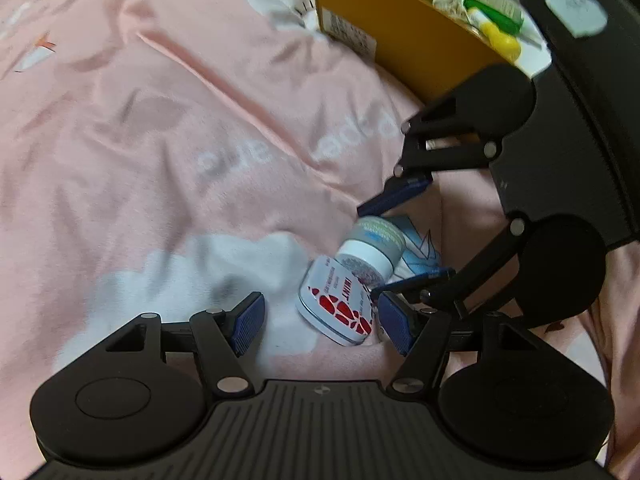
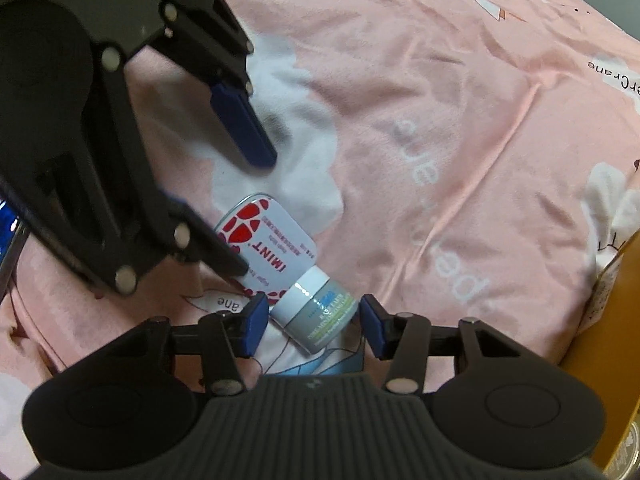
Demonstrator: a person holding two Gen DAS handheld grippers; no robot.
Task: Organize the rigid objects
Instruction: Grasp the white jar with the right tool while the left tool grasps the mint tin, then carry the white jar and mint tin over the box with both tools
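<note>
I see the mint tin (image 1: pixel 340 306) flat on the pink bedding (image 1: pixel 160 140), the small jar (image 2: pixel 316 308) touching its end. My left gripper (image 1: pixel 320 320) straddles the tin, jaws apart — no contact. My right gripper (image 2: pixel 312 326) brackets the jar, pads not pressing. Yellow box (image 1: pixel 400 36) beyond the tin.

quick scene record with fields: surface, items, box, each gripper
surface: pink bedsheet
items: mint tin and small jar, lying touching
box: yellow box at the sheet's edge, tubes inside
left gripper: open, fingers either side of the tin, not pressing
right gripper: open, fingers flank the jar, gaps visible
</note>
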